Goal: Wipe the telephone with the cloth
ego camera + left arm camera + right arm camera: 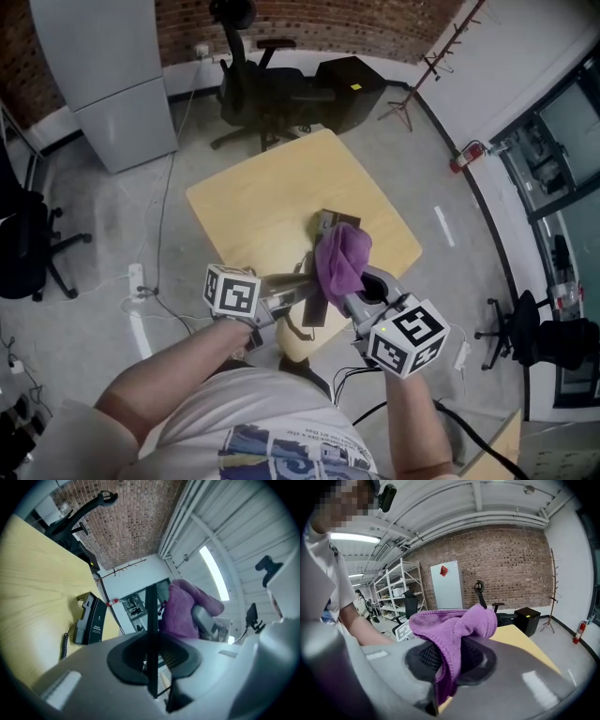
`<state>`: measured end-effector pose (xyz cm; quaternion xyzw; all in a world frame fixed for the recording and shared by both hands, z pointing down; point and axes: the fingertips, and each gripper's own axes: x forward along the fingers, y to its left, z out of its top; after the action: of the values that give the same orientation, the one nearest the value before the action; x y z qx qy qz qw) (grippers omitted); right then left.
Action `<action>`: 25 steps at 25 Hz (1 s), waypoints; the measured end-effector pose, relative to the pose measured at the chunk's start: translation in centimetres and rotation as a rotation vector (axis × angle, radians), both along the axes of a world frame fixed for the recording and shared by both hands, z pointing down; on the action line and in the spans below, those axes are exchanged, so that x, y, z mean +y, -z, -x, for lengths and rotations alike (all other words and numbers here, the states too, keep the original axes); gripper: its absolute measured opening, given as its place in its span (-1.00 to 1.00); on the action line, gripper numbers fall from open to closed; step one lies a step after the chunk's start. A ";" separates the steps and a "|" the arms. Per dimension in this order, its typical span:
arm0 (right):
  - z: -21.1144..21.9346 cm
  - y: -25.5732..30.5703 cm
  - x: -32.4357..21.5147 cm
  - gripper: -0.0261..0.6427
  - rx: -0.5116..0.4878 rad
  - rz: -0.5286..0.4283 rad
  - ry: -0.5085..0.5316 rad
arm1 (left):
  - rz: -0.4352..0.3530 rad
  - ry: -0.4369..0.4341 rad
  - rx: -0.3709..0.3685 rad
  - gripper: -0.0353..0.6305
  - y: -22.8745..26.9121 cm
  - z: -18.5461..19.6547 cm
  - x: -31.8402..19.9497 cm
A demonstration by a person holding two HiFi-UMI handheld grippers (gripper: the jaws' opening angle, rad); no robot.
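Observation:
A dark telephone base [330, 222] lies on the pale wooden table [253, 202]; in the left gripper view the telephone base [92, 618] stands with its coiled cord [64, 646] trailing. My left gripper [302, 287] is shut on a thin dark piece [316, 306], apparently the handset [151, 606], seen edge-on between the pads. My right gripper [349, 286] is shut on a purple cloth [341, 258], bunched over its tips just above the handset. The purple cloth [452, 625] drapes down between the right gripper's [449, 660] pads and shows in the left gripper view too.
Both grippers hover over the table's near edge. Beyond the table stand a black office chair [258, 89], a black box [352, 86] and a grey cabinet [103, 75]. A power strip with cables [139, 281] lies on the floor at left. Other chairs [28, 246] sit at the sides.

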<state>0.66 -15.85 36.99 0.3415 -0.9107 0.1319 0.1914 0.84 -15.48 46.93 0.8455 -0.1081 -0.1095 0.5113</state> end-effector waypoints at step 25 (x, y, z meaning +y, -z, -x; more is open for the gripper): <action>-1.9 -0.8 5.4 -0.79 -0.112 0.073 0.017 | 0.003 -0.015 0.133 -0.66 3.1 3.7 -1.5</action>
<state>2.61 -10.42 37.79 0.3188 -0.9174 0.1822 0.1536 -2.86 -16.97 43.84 0.8365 -0.0678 -0.1614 0.5193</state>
